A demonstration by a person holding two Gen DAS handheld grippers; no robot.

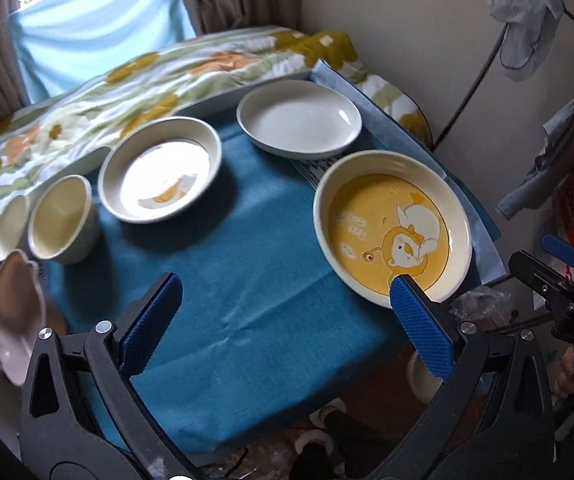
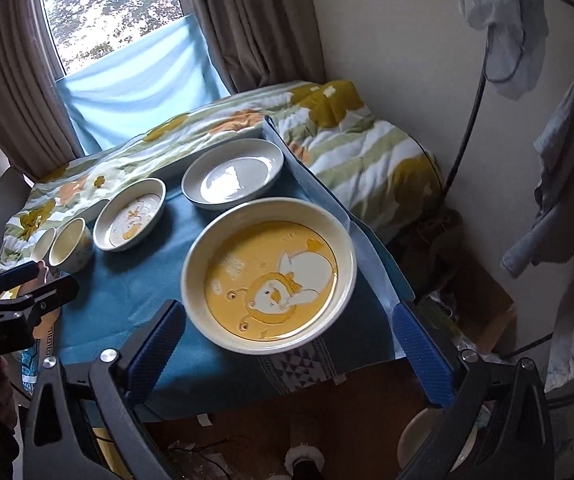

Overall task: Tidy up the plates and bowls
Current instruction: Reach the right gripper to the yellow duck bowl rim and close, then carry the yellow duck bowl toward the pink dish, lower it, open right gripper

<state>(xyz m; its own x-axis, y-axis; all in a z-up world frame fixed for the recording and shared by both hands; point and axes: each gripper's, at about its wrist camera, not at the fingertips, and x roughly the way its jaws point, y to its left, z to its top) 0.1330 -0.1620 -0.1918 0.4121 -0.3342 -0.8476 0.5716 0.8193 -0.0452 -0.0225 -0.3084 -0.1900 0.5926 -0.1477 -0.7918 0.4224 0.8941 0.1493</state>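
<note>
A large yellow cartoon plate (image 1: 391, 232) (image 2: 269, 272) sits at the near right of the blue-clothed table (image 1: 223, 280) (image 2: 135, 280). Behind it lies a plain white plate (image 1: 299, 118) (image 2: 233, 174). A smaller white cartoon plate (image 1: 161, 168) (image 2: 130, 214) is to the left, then a cream bowl (image 1: 63, 218) (image 2: 70, 244) and a second bowl (image 1: 10, 226) (image 2: 43, 242) at the far left. My left gripper (image 1: 287, 320) is open and empty above the table's near middle. My right gripper (image 2: 287, 344) is open and empty, its jaws wide on either side of the yellow plate's near rim.
A flowered quilt (image 1: 87, 96) (image 2: 367, 140) lies behind and right of the table. A pale shell-shaped dish (image 1: 15, 312) sits at the left edge. Clothes hang on a rack (image 2: 567, 200) at the right. A white bowl (image 2: 419, 436) sits on the floor below the table.
</note>
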